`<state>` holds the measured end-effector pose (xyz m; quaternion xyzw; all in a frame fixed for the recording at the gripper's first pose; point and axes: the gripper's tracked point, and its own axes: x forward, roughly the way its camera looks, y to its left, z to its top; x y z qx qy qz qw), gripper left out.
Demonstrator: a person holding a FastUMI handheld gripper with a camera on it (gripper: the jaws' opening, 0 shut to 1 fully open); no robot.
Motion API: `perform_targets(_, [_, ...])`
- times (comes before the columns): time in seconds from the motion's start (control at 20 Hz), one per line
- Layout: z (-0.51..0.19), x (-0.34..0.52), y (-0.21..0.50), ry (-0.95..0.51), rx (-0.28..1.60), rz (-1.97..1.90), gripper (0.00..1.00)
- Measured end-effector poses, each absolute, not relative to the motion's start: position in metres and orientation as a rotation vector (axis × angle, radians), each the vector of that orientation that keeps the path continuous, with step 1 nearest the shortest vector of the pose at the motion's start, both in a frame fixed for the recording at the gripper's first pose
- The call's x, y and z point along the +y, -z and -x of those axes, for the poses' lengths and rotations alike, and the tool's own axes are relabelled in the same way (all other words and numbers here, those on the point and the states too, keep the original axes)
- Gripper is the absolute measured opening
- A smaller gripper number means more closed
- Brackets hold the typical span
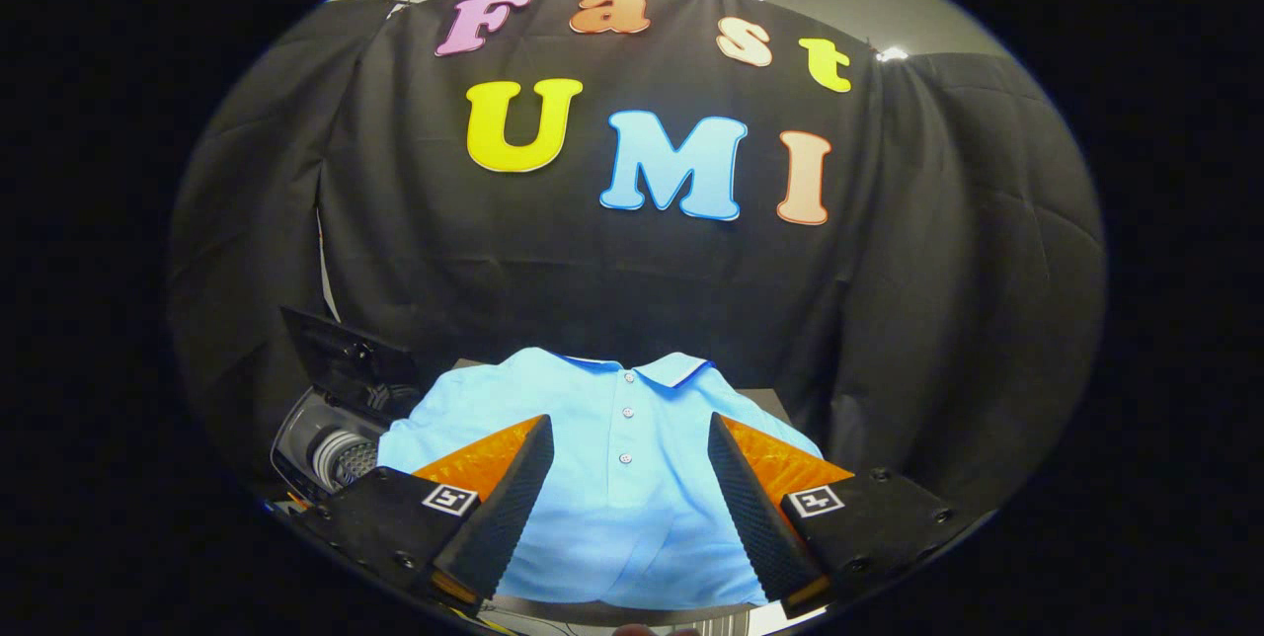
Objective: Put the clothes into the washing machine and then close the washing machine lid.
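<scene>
In the lower middle of the frame a light blue polo shirt [612,458] lies spread flat on a dark surface [765,401], collar toward the black cloth wall [612,290] and its buttoned placket running down the centre. The gripper [629,438] hangs over it with its fingers spread wide apart, one tip on each side of the placket, pinching nothing. At the lower left, just beside the shirt's sleeve, sits the washer [331,443] with its dark lid [341,355] raised and the ribbed drum showing inside.
</scene>
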<state>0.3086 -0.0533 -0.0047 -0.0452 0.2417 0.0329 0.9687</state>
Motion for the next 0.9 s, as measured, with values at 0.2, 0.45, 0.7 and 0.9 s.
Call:
perform_targets(0.2, [-0.329,-0.043,0.030,-0.084,0.533,0.055,0.98])
perform_targets(0.45, [-0.334,-0.034,0.065,-0.107,0.630,0.033,0.98])
perform_targets(0.7, [-0.329,-0.033,0.093,-0.109,0.707,0.040,0.98])
perform_targets(0.9, [-0.330,-0.032,0.095,-0.115,0.724,0.028,0.98])
